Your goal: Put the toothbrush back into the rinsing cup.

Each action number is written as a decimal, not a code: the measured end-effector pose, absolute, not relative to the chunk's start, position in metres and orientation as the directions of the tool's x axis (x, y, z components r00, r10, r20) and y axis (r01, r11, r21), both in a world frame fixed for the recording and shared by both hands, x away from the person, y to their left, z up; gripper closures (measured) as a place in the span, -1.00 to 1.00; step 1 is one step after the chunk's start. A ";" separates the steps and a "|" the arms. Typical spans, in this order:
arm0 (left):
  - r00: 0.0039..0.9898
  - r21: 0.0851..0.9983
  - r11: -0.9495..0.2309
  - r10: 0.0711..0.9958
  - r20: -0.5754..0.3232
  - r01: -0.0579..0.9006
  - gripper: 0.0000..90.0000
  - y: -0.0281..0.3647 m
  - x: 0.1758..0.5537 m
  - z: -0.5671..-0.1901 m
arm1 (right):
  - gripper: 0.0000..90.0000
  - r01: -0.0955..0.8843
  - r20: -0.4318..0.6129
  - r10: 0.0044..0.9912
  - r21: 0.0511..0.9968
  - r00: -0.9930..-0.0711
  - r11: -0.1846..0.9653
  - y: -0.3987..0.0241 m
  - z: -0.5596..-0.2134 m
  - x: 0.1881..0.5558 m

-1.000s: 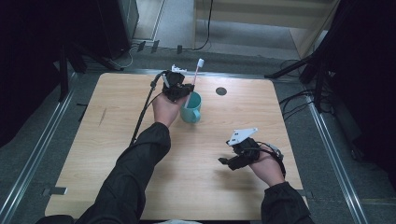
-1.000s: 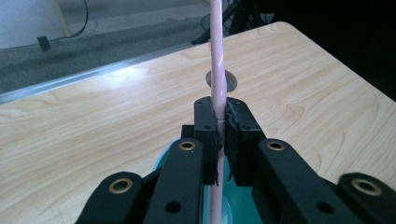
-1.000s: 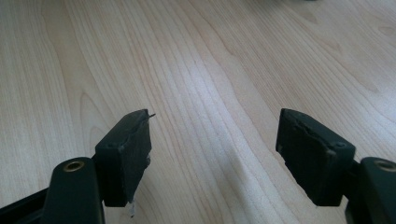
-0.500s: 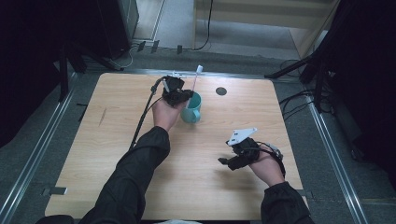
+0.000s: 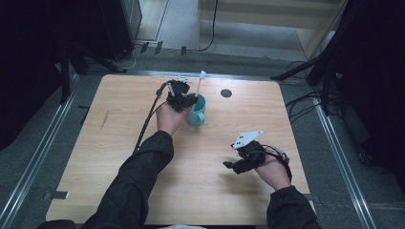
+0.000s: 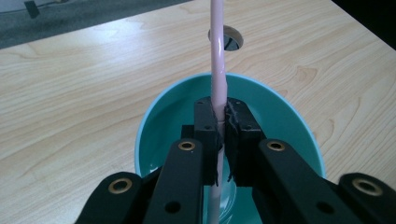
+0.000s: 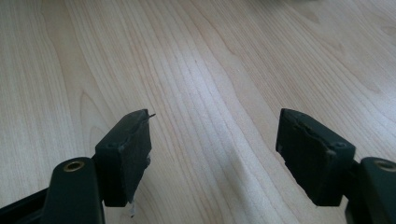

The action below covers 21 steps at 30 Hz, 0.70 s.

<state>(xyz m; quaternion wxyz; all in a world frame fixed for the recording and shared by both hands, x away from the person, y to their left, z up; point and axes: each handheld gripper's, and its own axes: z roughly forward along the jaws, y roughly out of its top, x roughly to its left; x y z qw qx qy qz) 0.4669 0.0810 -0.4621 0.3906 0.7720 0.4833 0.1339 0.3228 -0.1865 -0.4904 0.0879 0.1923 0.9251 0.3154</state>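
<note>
A teal cup stands on the wooden table, right of centre at the back. My left gripper hovers over its near-left rim, shut on a thin pale pink stick that leans up and away to the right. In the left gripper view the two pads pinch the stick just above the cup's teal bowl, and the stick's lower end reaches down into the cup. My right gripper rests low at the front right, open; its jaws hold nothing and stand wide over bare wood.
A small round hole sits in the tabletop just right of the cup, also seen behind the stick as the hole. The left gripper's cable trails along the forearm. Dark stands and cables surround the table on the floor.
The left gripper has sunk a little with the stick, so the stick's top stands lower over the cup. The right gripper has stayed put.
</note>
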 end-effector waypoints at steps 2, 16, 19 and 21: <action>0.495 0.726 -0.227 0.851 -0.176 0.649 0.87 0.080 0.468 -0.464 | -0.41 0.300 -0.041 0.411 0.617 -0.911 0.727 -0.186 -0.490 0.323; 0.487 0.707 -0.229 0.854 -0.184 0.669 0.85 0.081 0.470 -0.464 | -0.41 0.300 -0.042 0.412 0.618 -0.910 0.726 -0.187 -0.490 0.323; 0.488 0.705 -0.234 0.854 -0.180 0.669 0.85 0.081 0.471 -0.463 | -0.41 0.300 -0.041 0.410 0.618 -0.911 0.727 -0.186 -0.490 0.323; 0.486 0.705 -0.231 0.855 -0.182 0.671 0.85 0.081 0.471 -0.462 | -0.41 0.298 -0.042 0.409 0.618 -0.911 0.727 -0.186 -0.490 0.323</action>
